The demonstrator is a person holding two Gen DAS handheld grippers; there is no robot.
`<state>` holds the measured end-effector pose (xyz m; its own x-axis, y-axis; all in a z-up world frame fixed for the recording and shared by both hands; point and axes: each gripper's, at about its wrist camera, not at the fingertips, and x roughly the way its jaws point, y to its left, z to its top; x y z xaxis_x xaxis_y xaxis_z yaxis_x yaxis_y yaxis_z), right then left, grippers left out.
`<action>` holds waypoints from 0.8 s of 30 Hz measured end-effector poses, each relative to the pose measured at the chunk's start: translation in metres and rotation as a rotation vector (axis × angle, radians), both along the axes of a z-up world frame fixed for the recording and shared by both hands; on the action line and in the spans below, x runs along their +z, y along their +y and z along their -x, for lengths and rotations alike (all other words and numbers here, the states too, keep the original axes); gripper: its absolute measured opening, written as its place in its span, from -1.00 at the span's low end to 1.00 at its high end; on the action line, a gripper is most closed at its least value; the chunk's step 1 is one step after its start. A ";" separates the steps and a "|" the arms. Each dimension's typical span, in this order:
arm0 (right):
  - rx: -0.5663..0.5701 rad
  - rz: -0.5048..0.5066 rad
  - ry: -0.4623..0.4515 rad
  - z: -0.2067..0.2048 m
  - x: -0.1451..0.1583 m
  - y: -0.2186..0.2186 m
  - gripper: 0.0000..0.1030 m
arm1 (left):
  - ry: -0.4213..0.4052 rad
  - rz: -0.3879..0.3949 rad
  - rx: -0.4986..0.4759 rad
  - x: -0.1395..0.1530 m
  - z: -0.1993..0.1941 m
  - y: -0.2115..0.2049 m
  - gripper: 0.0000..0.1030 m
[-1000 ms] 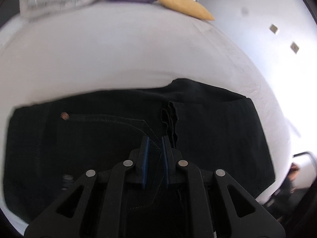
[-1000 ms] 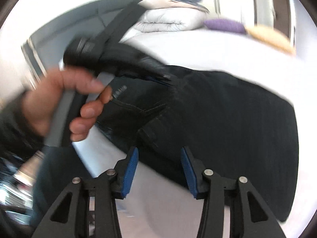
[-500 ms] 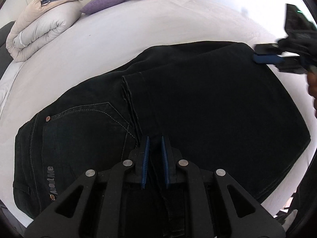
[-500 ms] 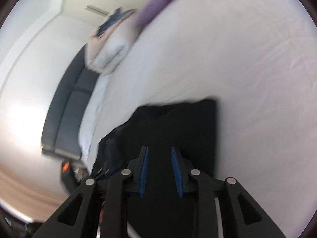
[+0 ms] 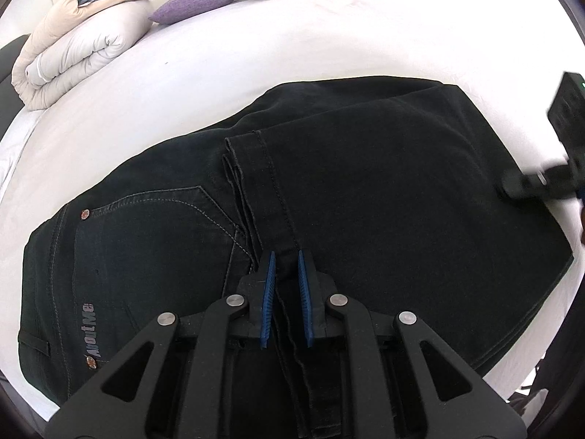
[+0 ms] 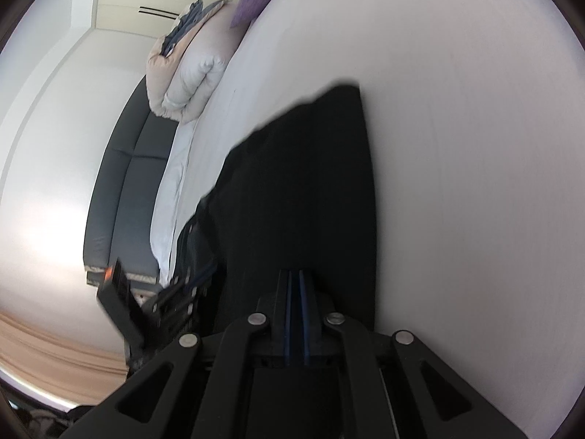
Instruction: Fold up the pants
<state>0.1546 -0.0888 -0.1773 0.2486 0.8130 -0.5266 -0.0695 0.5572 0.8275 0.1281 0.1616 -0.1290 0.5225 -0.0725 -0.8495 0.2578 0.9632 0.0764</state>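
Left gripper (image 5: 284,256), black-framed with blue pads, has its jaws a narrow gap apart with the hemmed leg ends of the black denim pants (image 5: 365,201) running between them; whether the pads are biting or merely straddling the cloth is hard to judge, though the gap looks a little wider than it did half a second ago, which suggests the hold is being eased. Since a second ago the leg ends have been carried over and laid across the seat, so the hem now lies just beside the stitched back pocket (image 5: 157,216) and the garment rests doubled on the white bedsheet (image 5: 329,44). That reads as the lengthwise fold being set down, with a further fold probably still to come. Right gripper (image 6: 296,278) has changed more: from open a second ago, its pads are now nearly together at the far folded edge, and dark cloth lies around the tips, but the slit between the pads is too thin and dark to tell whether fabric is pinched. In the left view that tool shows only as a blurred black shape (image 5: 537,183) cut by the frame edge. The waistband's lower part hides behind the left gripper's frame, and the right view is tilted and smeared.
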 end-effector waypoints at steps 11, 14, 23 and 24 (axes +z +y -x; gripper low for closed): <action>0.015 -0.023 0.025 0.078 0.004 0.006 -0.88 | -0.008 0.026 0.002 -0.003 0.001 0.009 -0.76; 0.060 0.027 0.029 0.088 0.012 0.011 -0.77 | -0.013 0.035 0.000 -0.003 0.002 0.012 -0.76; 0.039 -0.016 -0.094 0.049 0.065 0.010 -0.39 | -0.027 0.085 0.009 -0.001 0.006 0.024 -0.76; 0.044 -0.026 -0.097 0.038 0.068 0.016 -0.39 | -0.027 0.098 0.012 -0.001 0.007 0.027 -0.76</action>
